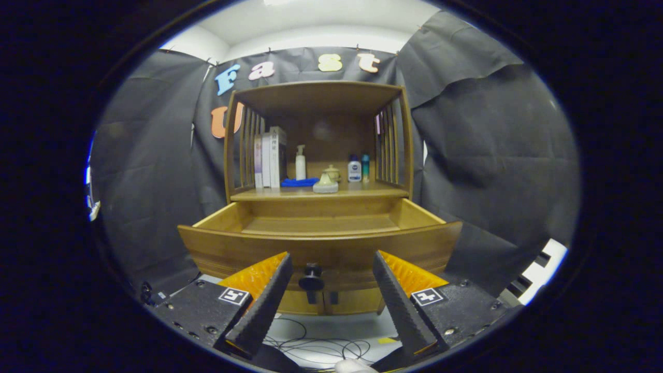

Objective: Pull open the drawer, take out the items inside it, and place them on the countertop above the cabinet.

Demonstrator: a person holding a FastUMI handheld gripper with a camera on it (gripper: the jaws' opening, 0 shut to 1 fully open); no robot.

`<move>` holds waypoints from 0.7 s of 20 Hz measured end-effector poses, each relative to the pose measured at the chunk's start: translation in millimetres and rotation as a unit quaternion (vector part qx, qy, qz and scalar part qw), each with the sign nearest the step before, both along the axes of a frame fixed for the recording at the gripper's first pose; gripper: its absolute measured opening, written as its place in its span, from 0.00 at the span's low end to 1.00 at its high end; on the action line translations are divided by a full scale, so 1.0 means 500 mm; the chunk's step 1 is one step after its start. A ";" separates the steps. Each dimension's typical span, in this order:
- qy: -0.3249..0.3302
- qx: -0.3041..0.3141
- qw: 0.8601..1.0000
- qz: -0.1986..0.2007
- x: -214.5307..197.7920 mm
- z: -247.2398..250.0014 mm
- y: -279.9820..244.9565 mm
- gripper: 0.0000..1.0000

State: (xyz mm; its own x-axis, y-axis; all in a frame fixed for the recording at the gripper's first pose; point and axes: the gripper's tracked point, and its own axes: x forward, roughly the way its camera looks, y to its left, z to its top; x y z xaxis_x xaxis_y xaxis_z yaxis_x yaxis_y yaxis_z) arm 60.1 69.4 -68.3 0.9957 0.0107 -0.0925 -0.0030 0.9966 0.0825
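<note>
A wooden cabinet stands ahead with its drawer [318, 243] pulled out toward me. The drawer's inside floor looks bare from this angle. A black knob [311, 282] sits on the drawer front, between my fingers and a little beyond their tips. My gripper [331, 272] is open, its fingers apart on either side of the knob and touching nothing. On the countertop [362, 192] above the drawer stand a blue cloth [299, 182], a cream rounded item [325, 184], a small lidded pot [332, 172], a white pump bottle [300, 163], two small bottles [358, 169] and several books [269, 158].
The countertop sits in a shelf niche with slatted wooden sides [392, 142] and a roof. Below the drawer are cabinet doors with small handles [322, 298]. Cables [321, 347] lie on the white floor under the fingers. Black cloth walls stand on both sides.
</note>
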 end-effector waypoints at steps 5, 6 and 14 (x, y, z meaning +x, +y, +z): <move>0.009 -0.011 1.000 0.003 0.054 -0.040 0.015 0.99; 0.012 -0.012 1.000 0.003 0.067 -0.046 0.019 0.99; 0.025 -0.015 1.000 0.002 0.131 -0.084 0.041 0.99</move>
